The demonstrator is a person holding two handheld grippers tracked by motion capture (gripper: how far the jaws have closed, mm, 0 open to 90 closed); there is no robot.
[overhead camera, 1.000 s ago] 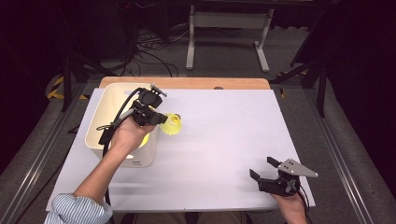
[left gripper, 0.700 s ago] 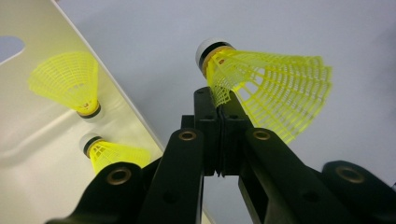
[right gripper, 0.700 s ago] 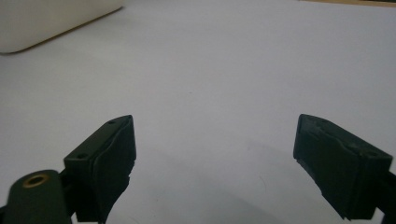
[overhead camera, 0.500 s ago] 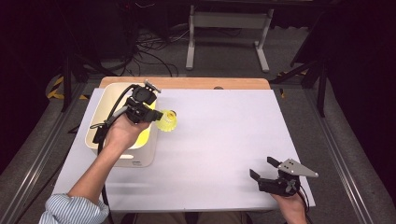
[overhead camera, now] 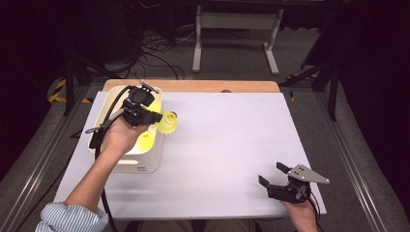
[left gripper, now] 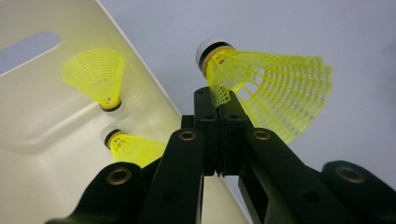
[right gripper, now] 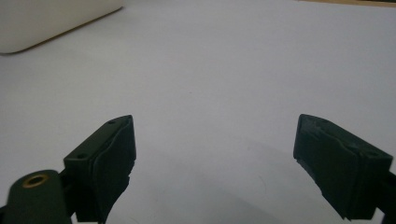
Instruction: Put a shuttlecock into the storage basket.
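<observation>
My left gripper (overhead camera: 155, 117) is shut on the edge of a yellow shuttlecock's (overhead camera: 168, 123) mesh skirt and holds it over the right rim of a cream tub (overhead camera: 110, 102). In the left gripper view the jaws meet at the gripper tip (left gripper: 219, 106), and the shuttlecock (left gripper: 275, 93) sticks out to the right with its white cork up. Two more yellow shuttlecocks (left gripper: 95, 74) (left gripper: 133, 147) lie inside the tub (left gripper: 42, 154). My right gripper (overhead camera: 271, 173) rests at the table's front right, open, with nothing between its fingers (right gripper: 112, 154).
A white sheet (overhead camera: 232, 135) covers the table, with a wooden edge (overhead camera: 217, 86) along the back. The tub's corner (right gripper: 51, 23) appears at the top left of the right gripper view. Cables and a metal stand sit on the floor beyond the table.
The left gripper has carried the shuttlecock a little to the left, from over the white sheet toward the tub's rim. The right gripper has stayed put.
</observation>
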